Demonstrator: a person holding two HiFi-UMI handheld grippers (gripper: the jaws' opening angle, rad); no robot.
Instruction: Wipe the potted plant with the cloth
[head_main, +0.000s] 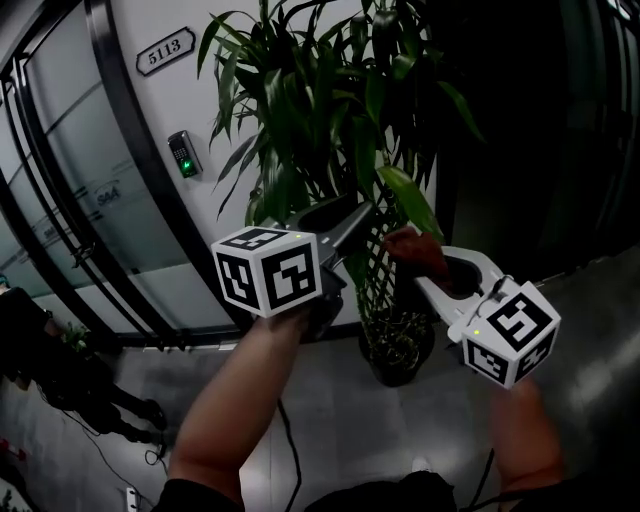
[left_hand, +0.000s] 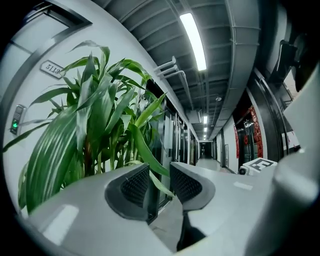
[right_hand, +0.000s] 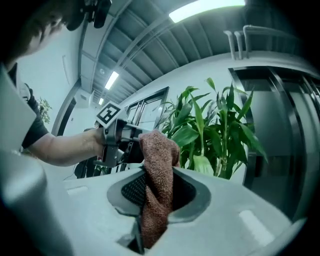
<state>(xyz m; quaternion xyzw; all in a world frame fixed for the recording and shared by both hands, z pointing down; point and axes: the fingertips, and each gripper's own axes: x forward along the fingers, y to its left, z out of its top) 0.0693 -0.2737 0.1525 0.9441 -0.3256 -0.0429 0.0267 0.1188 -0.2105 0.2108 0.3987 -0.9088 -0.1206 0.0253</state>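
Note:
A tall potted plant (head_main: 320, 100) with long green leaves stands in a dark pot (head_main: 398, 350) against the wall. My left gripper (head_main: 352, 222) reaches into the foliage at mid height. Its jaws stand open (left_hand: 160, 172), and a narrow leaf (left_hand: 145, 150) runs down through the gap without being pinched. My right gripper (head_main: 425, 262) sits just right of the stem, shut on a reddish-brown cloth (head_main: 415, 248). In the right gripper view the cloth (right_hand: 159, 165) hangs bunched between the pads, with the plant (right_hand: 215, 130) behind it and my left gripper (right_hand: 112, 132) to the left.
Behind the plant are a pale door with a number plate (head_main: 165, 48) and a keypad lock (head_main: 183, 155). A glass wall with black frames (head_main: 60, 200) runs to the left. A cable (head_main: 285, 440) trails over the grey floor. A long corridor (left_hand: 207, 150) opens beyond the plant.

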